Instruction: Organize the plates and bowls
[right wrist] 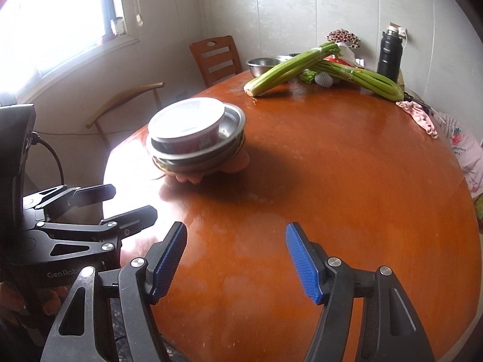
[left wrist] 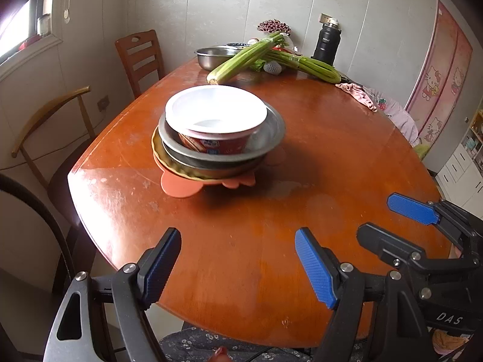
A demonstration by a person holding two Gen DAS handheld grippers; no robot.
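Observation:
A stack stands on the round wooden table: a white-and-red paper bowl sits in a steel dish, on a yellowish plate, on an orange plate. The stack also shows in the right wrist view. My left gripper is open and empty, near the table's front edge, well short of the stack. My right gripper is open and empty, to the right of the left one; it shows in the left wrist view. The left gripper shows in the right wrist view.
At the far side lie celery bunches, a steel bowl, a black flask and a pink cloth. Two wooden chairs stand to the left of the table.

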